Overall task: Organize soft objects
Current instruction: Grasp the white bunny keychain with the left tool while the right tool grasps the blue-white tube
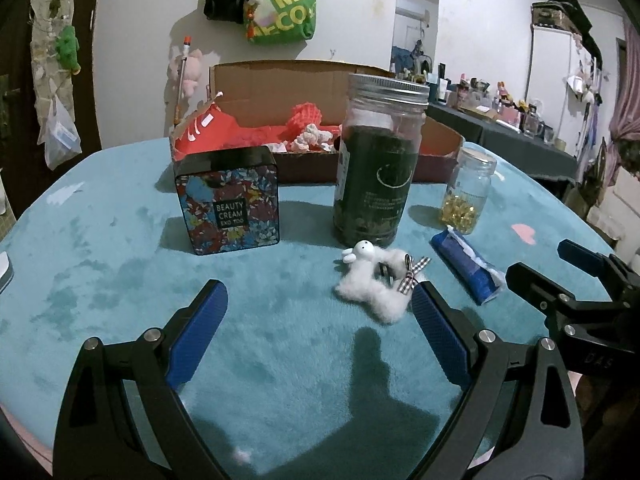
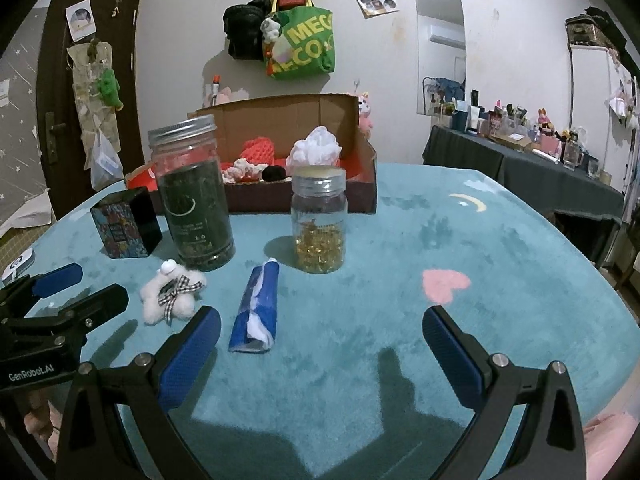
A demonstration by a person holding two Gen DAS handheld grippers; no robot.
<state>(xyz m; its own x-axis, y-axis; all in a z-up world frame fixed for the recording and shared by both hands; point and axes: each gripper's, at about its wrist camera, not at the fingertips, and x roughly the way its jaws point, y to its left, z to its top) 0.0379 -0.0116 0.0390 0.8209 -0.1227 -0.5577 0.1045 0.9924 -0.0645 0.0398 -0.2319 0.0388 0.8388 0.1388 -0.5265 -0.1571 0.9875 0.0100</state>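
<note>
You're hovering both hand-held grippers, left (image 1: 316, 314) and right (image 2: 320, 340), jaws wide apart, gripping nothing. Cardboard box (image 2: 280, 120) behind the tall jar (image 2: 192, 196) is already holding soft items. White plush (image 1: 374, 284) and blue roll (image 2: 256, 312) are lying in front of that jar, not yet boxed.

Lived-in home room, tote bag (image 2: 304, 42) on wall, cluttered dresser (image 2: 520, 140)

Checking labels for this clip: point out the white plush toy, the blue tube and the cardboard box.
white plush toy (image 1: 374, 290): left wrist view, on its fluffy body.
blue tube (image 2: 256, 312): right wrist view, mid-body.
cardboard box (image 2: 280, 120): right wrist view, on its back wall.
</note>
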